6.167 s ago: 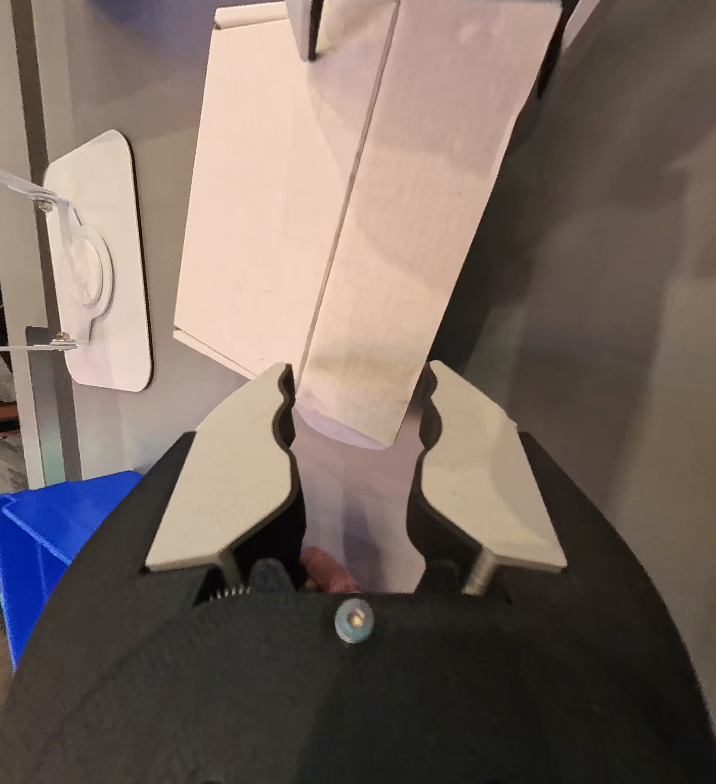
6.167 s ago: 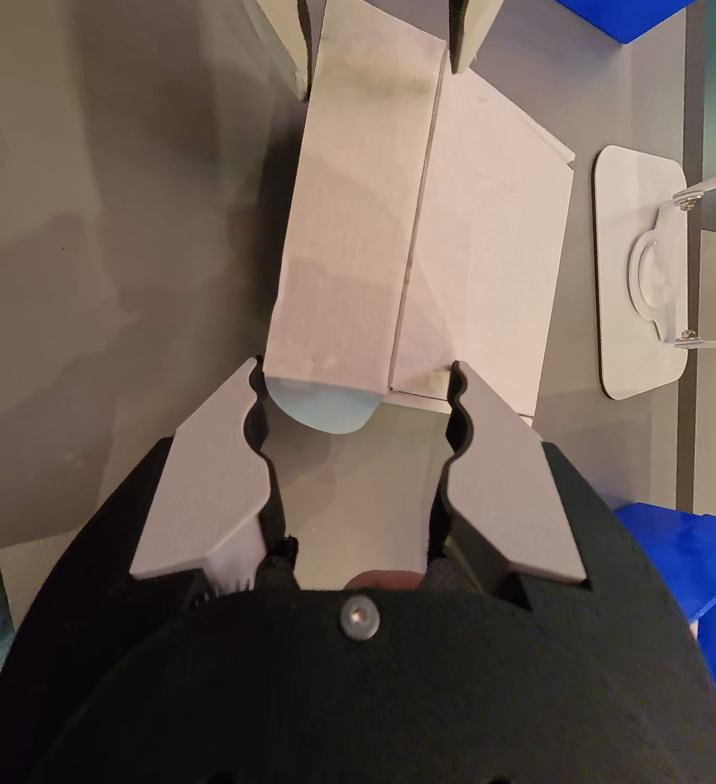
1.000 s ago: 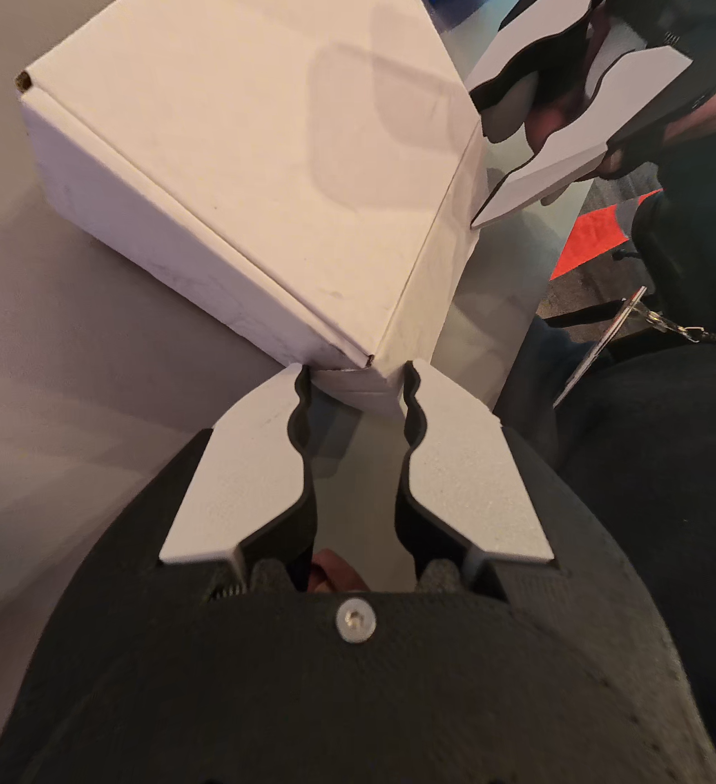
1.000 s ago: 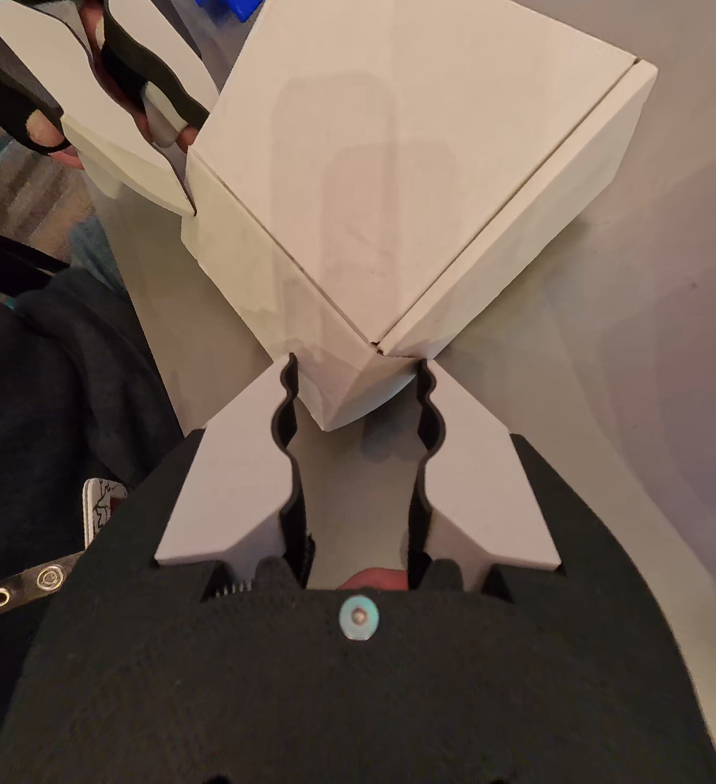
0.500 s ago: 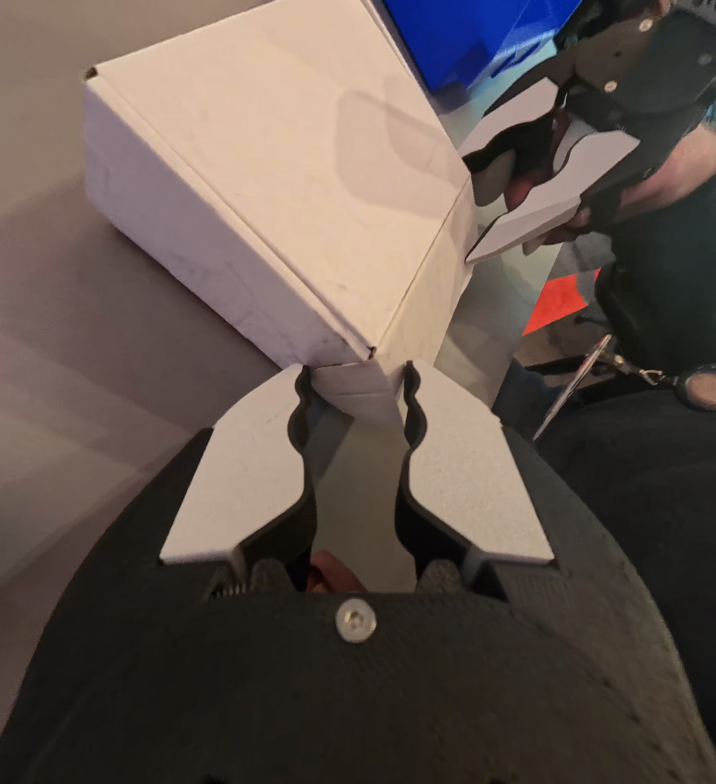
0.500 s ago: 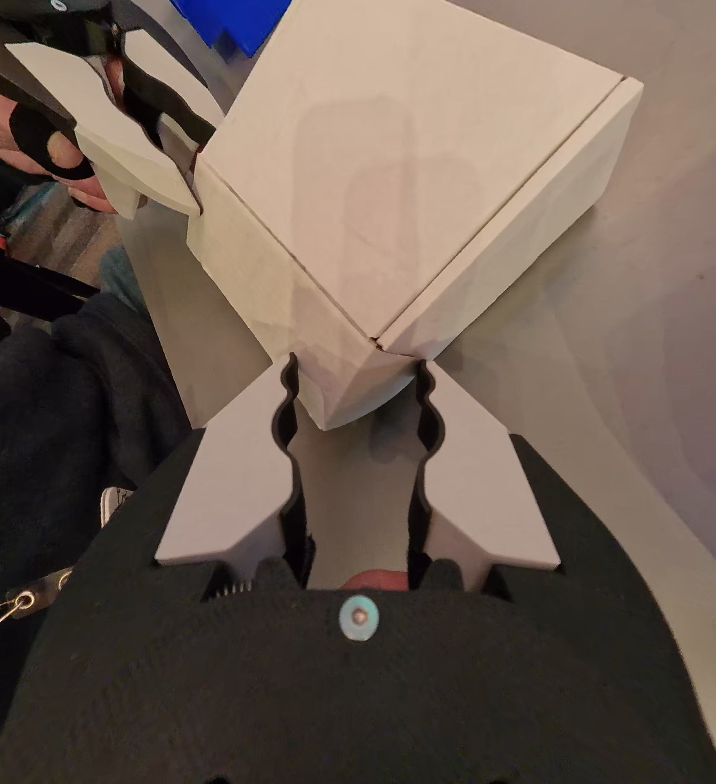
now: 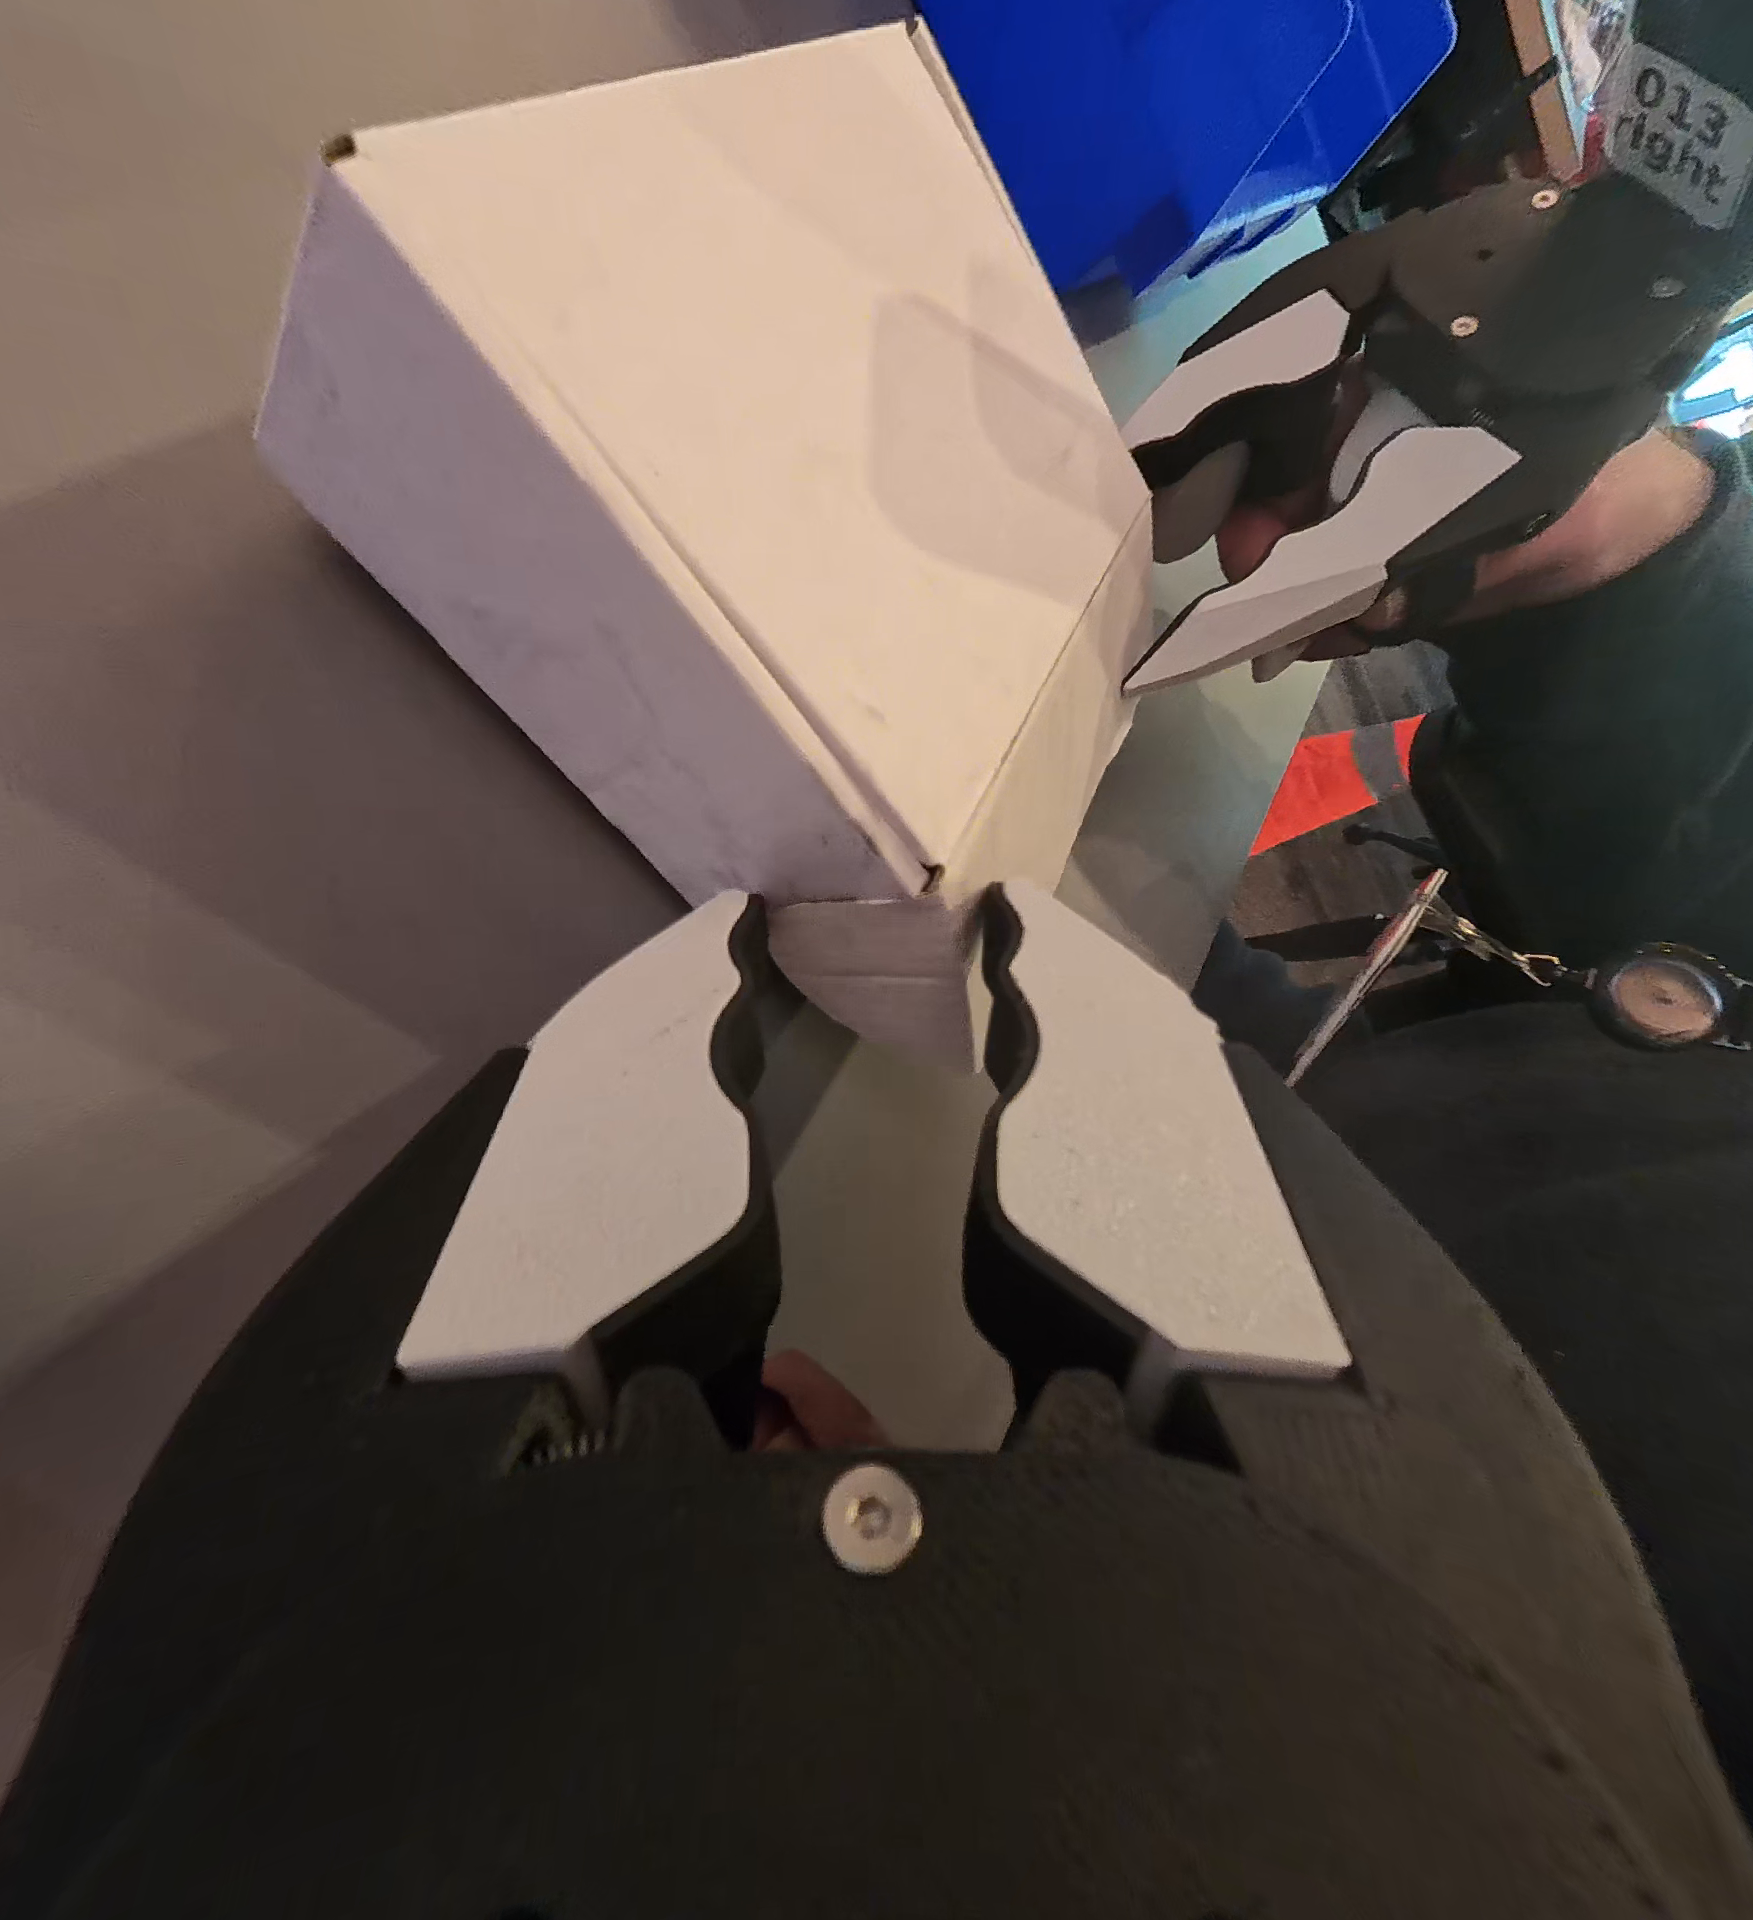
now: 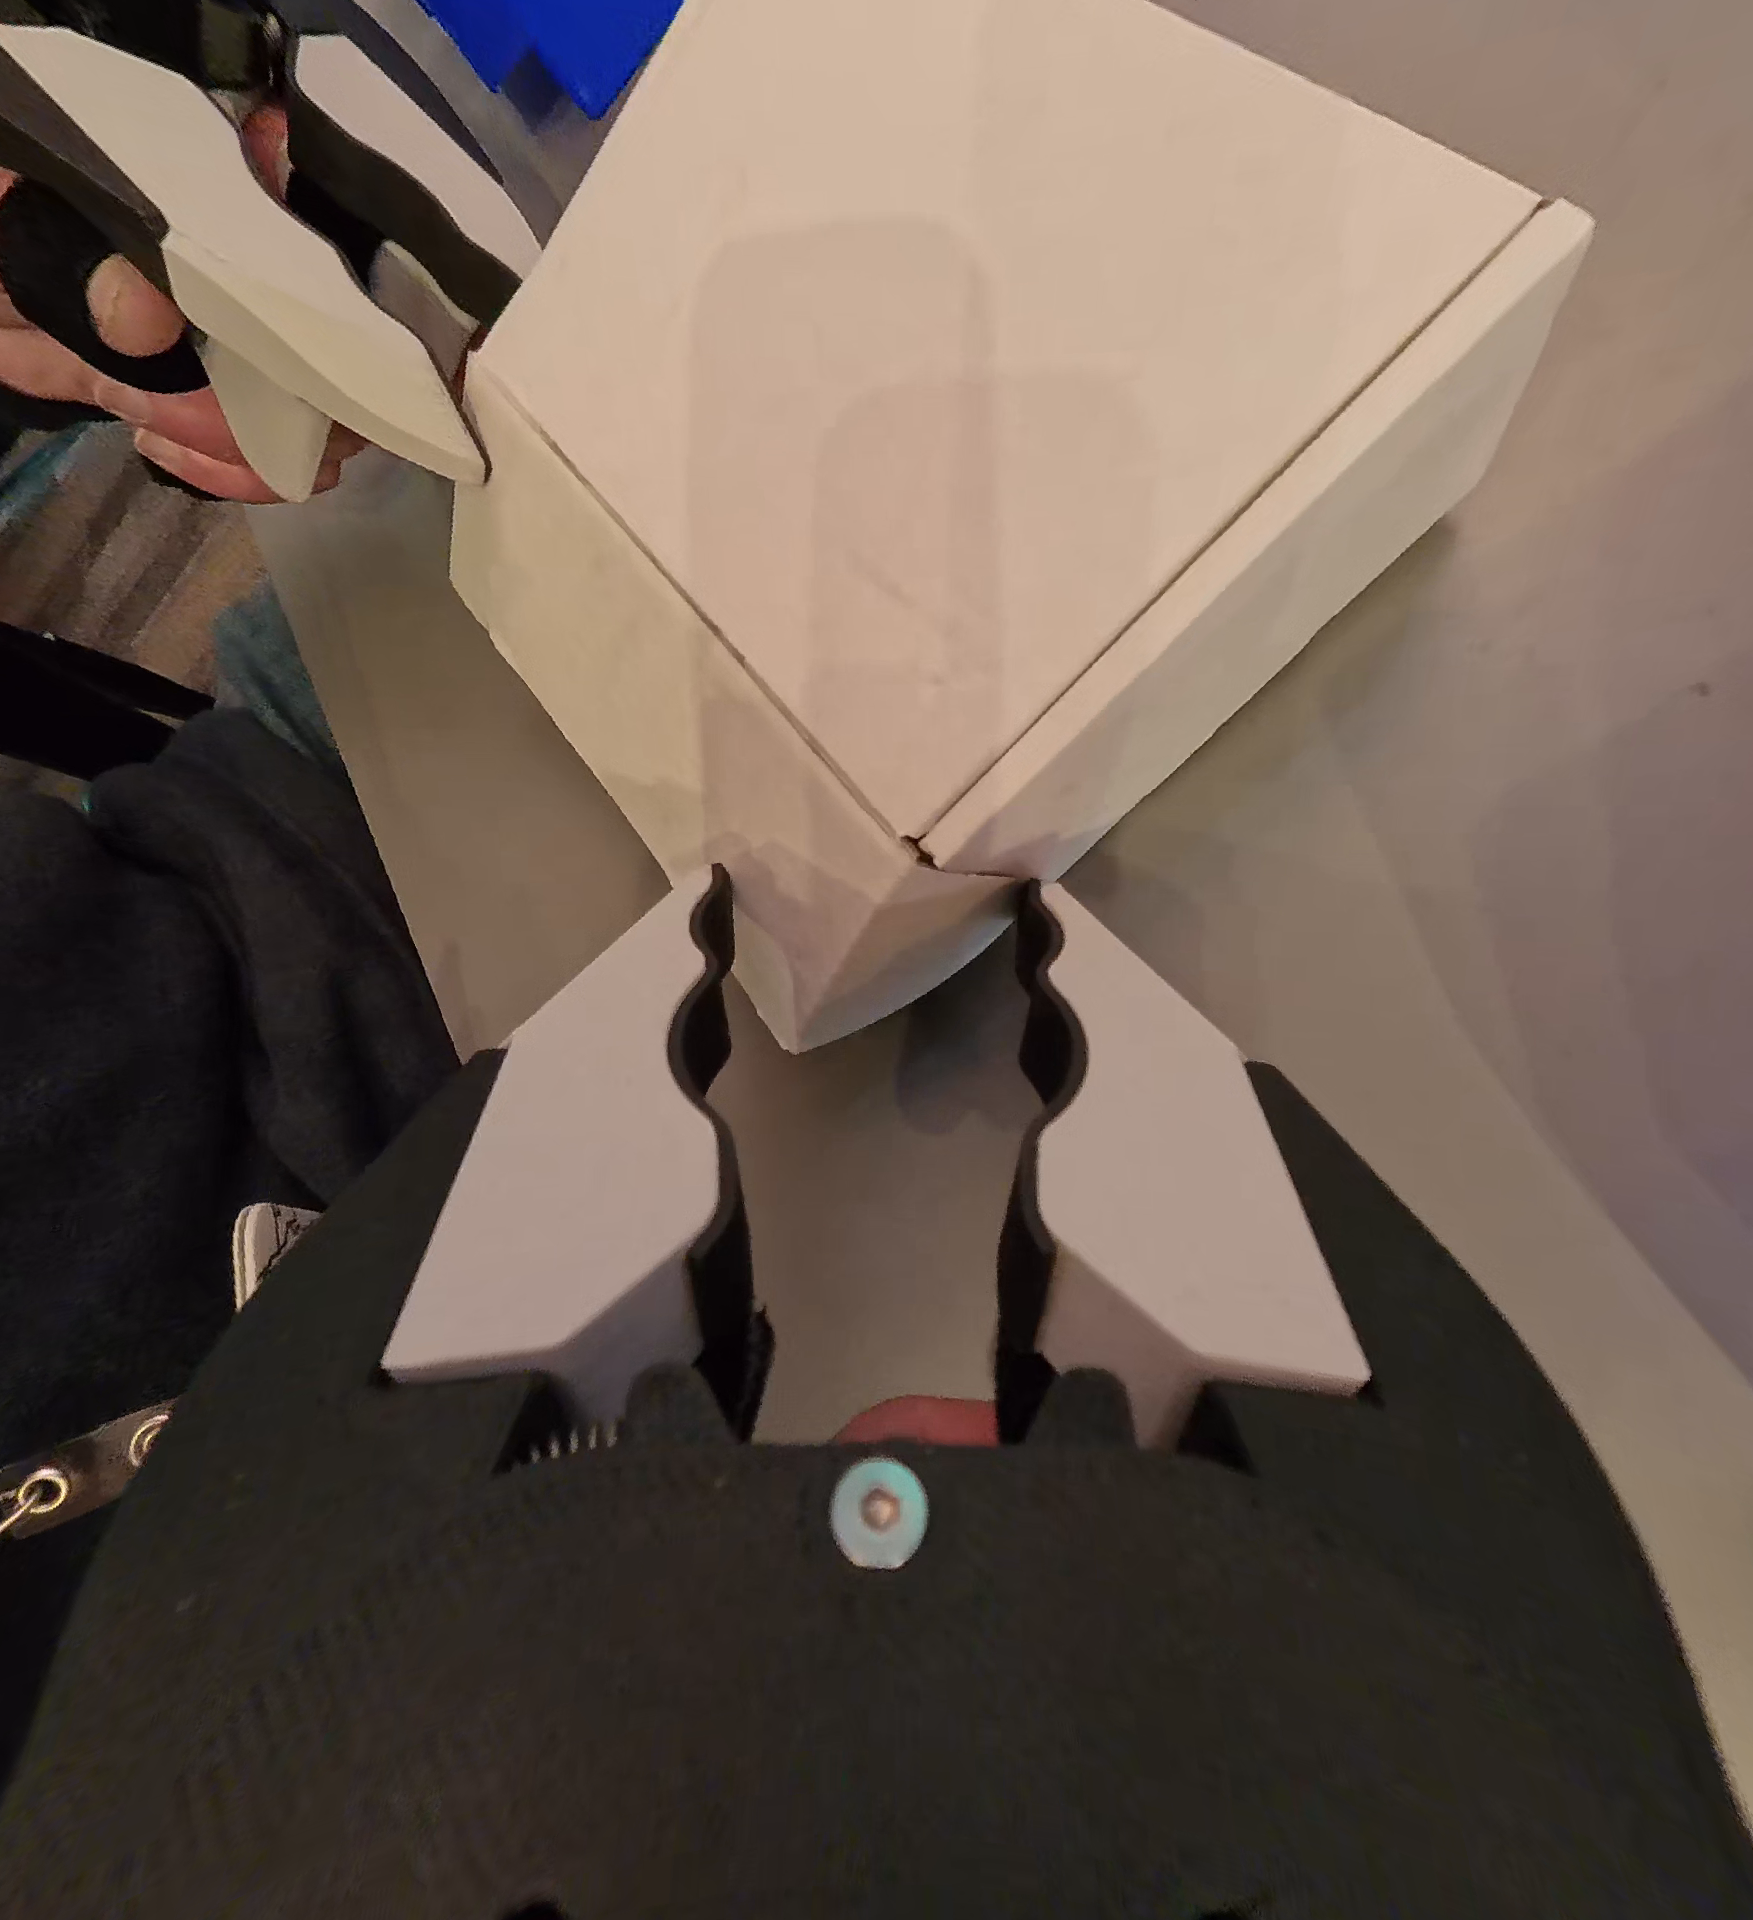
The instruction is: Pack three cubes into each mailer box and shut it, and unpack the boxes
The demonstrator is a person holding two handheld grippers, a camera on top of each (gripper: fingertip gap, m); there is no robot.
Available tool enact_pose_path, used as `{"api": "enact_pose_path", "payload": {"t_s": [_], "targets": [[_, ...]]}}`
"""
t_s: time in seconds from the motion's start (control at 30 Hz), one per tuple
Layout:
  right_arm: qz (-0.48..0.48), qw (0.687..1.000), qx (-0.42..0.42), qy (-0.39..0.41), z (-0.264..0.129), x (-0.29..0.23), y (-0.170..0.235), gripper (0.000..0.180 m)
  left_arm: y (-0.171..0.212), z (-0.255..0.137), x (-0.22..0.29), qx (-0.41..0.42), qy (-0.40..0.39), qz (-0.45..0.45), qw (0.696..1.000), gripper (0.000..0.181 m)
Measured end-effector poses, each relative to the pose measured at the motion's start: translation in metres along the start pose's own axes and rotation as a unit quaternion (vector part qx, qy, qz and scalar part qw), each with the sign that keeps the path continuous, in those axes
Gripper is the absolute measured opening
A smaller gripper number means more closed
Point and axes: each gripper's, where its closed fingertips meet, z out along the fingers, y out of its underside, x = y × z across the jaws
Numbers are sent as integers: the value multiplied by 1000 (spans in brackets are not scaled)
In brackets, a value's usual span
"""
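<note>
Left wrist view: closed white mailer box [image 7: 747, 436] on the grey table [image 7: 176, 883], one corner poking between the left gripper [image 7: 867, 920] jaws, which stand apart astride it. Only this view shows the blue bin [image 7: 1163, 114] behind the box, plus a badge reel [image 7: 1656, 1003]. Right wrist view: right gripper [image 8: 872, 894] jaws likewise apart around the neighbouring corner; box lid seam clearer here. Cannot tell whether either pair presses the cardboard.

Shut mailer box [image 7: 747, 436] blocks both claws; grey table [image 7: 124, 831] beside seems open.
</note>
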Motion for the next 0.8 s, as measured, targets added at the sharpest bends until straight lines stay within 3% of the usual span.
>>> {"api": "enact_pose_path", "payload": {"t_s": [0.3,0.47,0.6,0.7,0.8], "targets": [[-1,1000,-4,-7,-1,-2,1,53,7,1,1,-19,8,-24,999,39],[-39,999,-4,16,0,-1,0,51,-3,-8,-1,-1,-67,101,993,51],[-38,999,-7,13,1,0,0,51,-30,-21,2,7,-164,255,953,59],[-44,999,-11,13,3,-2,0,51,-62,-20,15,19,-192,338,921,49],[-52,999,-14,12,3,-4,1,51,-80,-4,-3,-38,-232,358,904,41]]}}
